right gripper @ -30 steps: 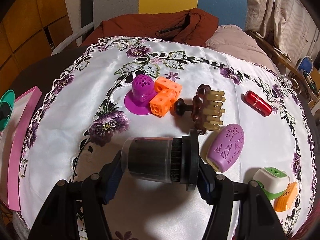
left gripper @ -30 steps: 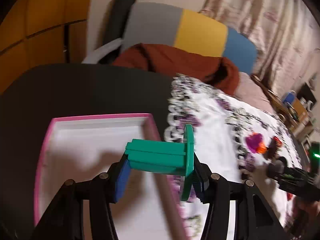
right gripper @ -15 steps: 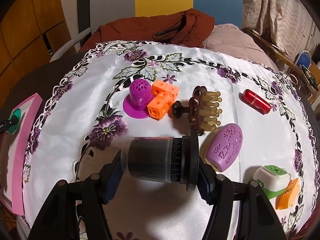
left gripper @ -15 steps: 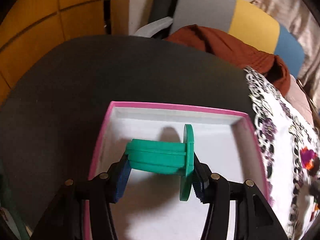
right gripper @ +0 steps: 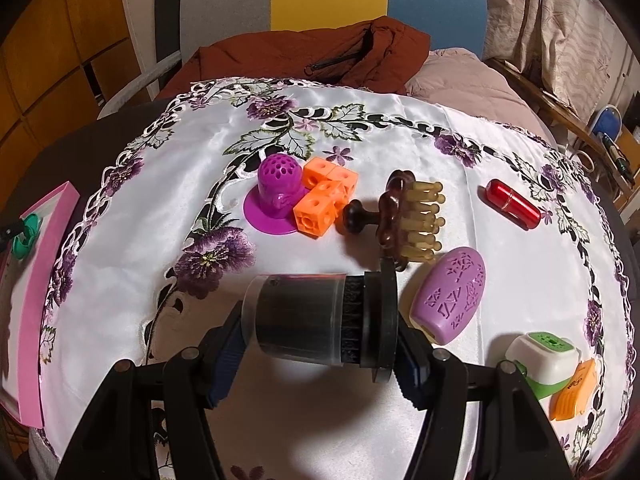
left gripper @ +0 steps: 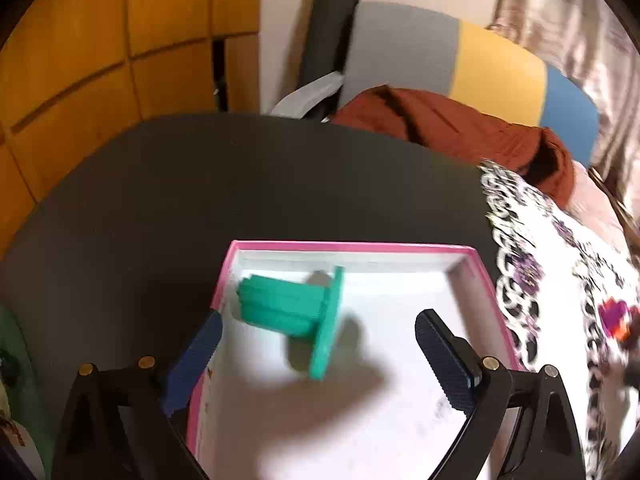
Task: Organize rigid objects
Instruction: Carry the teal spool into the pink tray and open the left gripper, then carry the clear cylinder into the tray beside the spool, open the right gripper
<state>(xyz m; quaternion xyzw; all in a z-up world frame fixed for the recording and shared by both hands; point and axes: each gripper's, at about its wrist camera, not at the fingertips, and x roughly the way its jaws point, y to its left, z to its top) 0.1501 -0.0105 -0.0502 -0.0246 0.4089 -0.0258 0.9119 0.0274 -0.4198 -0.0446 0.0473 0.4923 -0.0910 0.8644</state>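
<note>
No lettering, label, brand, number or sign can be read on anything here.

The tray (left gripper: 360,246) floor lies bare right of the green piece (left gripper: 292,308); the massager (right gripper: 404,216) and soap (right gripper: 450,294) crowd the cloth's right.

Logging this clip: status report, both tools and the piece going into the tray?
Left tool just opened, nothing gripped. Green piece free over pink tray. Right tool shut on black canister. Nothing in the way.
</note>
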